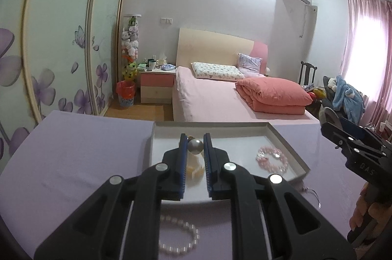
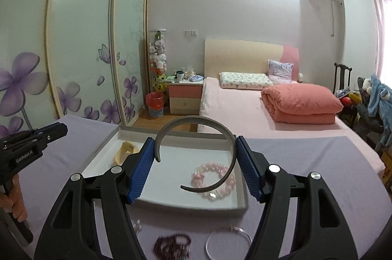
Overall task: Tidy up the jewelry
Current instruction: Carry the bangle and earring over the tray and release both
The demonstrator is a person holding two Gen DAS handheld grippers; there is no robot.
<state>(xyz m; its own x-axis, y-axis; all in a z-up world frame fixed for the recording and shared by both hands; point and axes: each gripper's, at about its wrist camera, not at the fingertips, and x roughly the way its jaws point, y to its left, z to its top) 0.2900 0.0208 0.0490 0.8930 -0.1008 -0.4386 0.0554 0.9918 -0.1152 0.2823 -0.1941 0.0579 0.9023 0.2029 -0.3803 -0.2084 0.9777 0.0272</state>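
A white tray [image 1: 289,152] lies on the lilac table. In it are a pink bead bracelet [image 1: 272,159] and a cream hair clip [image 1: 194,168]. My left gripper [image 1: 195,145] is shut on a pearl-topped ornament [image 1: 195,147] above the tray. My right gripper [image 2: 196,149] is shut on a grey headband [image 2: 196,121], held over the tray [image 2: 186,207] above the pink bracelet [image 2: 215,180]. The cream clip [image 2: 123,151] lies in the tray's left part. A white pearl bracelet [image 1: 178,238] lies on the table in front of the tray.
A dark bead bracelet [image 2: 171,245] and a clear bangle [image 2: 229,239] lie on the cloth near the tray's front edge. My right gripper's body [image 1: 360,149] sits at the right. Beyond the table are a bed [image 1: 220,98], a nightstand and a wardrobe.
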